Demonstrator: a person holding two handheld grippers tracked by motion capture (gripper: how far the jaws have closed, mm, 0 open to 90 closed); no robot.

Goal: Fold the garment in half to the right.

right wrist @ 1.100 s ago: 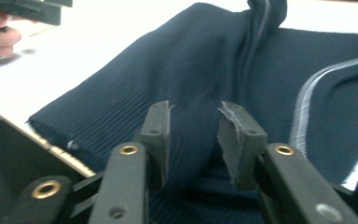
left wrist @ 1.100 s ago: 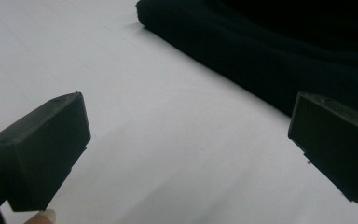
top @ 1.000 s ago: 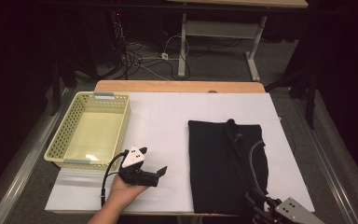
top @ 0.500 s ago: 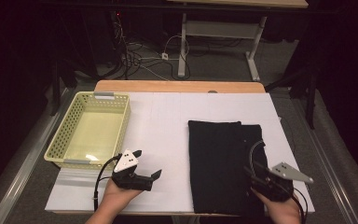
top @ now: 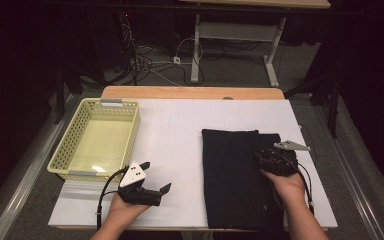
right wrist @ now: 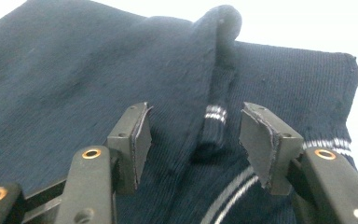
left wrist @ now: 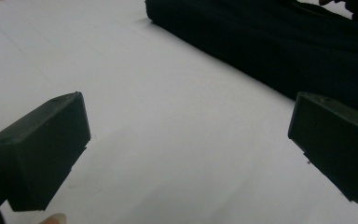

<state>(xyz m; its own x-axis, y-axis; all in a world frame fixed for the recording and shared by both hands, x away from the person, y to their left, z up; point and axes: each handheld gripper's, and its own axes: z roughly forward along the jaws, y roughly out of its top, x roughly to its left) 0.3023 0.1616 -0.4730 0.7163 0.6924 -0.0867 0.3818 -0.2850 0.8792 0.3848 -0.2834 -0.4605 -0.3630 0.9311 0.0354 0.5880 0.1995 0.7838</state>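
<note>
While my right gripper (top: 260, 159) hovers over the dark garment (top: 237, 175), its jaws have just been opening; they stand apart with a raised fold of the cloth between them, the pads not pressing on it. My left gripper (top: 155, 177) sits low near the front edge of the table (top: 180, 130), left of centre, its jaws spread wide on nothing, with bare white surface between them.

The garment lies folded flat on the right half of the table, a long rectangle. Its long axis runs from the front edge toward the far edge; the far end is square and stops about mid-depth, the near end reaches the front edge. A second layer shows as a narrow strip along its right side.

Material, per the right gripper view: fine ribbed knit, navy, with thin white stripes (right wrist: 328, 143) on a band at one edge and a rounded fold (right wrist: 221, 28) standing up from the surface. In the high view it reads as plain black; no knit or stripe can be made out there.

A pale yellow perforated plastic basket (top: 65, 150) stands at the left edge, rectangular, with sloped walls.

My right forearm covers the near right part of the garment.
</note>
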